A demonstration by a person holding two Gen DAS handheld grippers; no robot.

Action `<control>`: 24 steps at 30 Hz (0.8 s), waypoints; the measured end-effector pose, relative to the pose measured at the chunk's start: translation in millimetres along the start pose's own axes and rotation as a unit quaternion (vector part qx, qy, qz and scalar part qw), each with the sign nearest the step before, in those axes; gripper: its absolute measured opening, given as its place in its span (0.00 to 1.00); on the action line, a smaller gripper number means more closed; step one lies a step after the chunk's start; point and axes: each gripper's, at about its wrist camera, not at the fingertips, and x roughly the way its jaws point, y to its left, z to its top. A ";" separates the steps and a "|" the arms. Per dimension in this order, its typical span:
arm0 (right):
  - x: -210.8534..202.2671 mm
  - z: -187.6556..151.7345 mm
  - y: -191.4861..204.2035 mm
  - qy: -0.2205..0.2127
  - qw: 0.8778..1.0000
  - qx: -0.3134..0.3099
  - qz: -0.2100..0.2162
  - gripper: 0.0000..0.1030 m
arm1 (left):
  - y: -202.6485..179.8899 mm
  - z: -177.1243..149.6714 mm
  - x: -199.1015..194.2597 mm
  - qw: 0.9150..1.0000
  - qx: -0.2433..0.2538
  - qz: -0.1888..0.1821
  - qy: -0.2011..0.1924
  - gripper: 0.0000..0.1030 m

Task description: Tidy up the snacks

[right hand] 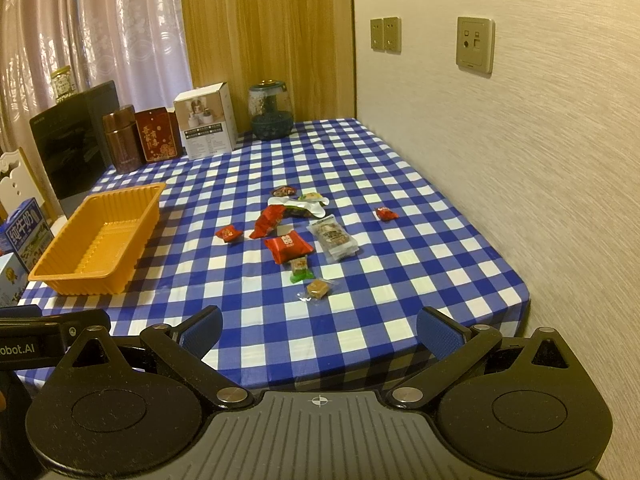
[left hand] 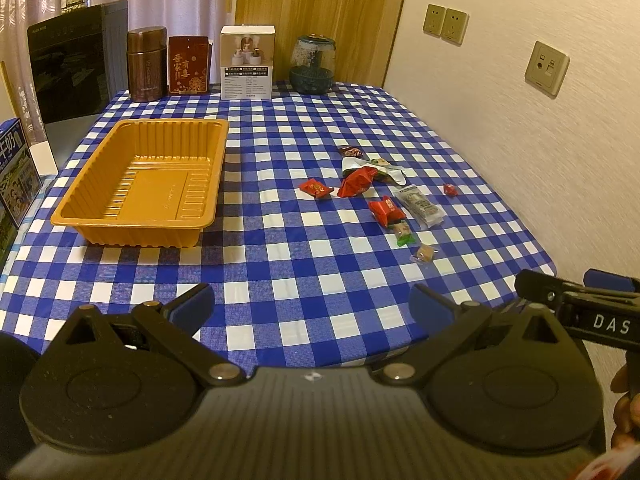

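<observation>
The checked surface (right hand: 400,240) fills both views, the empty orange tray (left hand: 80,196) sitting at its left side. Snacks lie scattered right of the tray, well apart from it: the clear cracker pack (right hand: 333,237), long axis running away from us, then the red pouch (right hand: 287,246). Both hand-held grippers, left (left hand: 311,307) and right (right hand: 318,332), hang back with fingers spread, empty. The right one looks nearer the snacks.
</observation>
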 end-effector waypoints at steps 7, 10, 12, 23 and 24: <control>0.6 0.0 0.9 0.000 1.000 0.000 0.000 1.00 | 0.6 0.4 -0.3 1.000 0.000 -0.001 0.000 1.00; 1.0 0.1 1.2 0.000 1.000 0.000 0.000 1.00 | 0.5 0.7 -0.4 1.000 0.000 -0.001 0.000 1.00; 1.0 0.0 1.3 0.000 1.000 0.000 0.000 1.00 | 0.5 0.7 -0.4 1.000 0.000 -0.001 0.000 1.00; 19.8 -3.2 -4.7 0.002 1.000 0.017 0.001 0.99 | 7.3 1.0 16.1 1.000 -0.009 -0.005 0.007 1.00; 22.7 -3.2 -5.5 0.003 1.000 0.018 0.001 0.99 | 8.3 1.3 19.7 1.000 -0.009 -0.004 0.008 1.00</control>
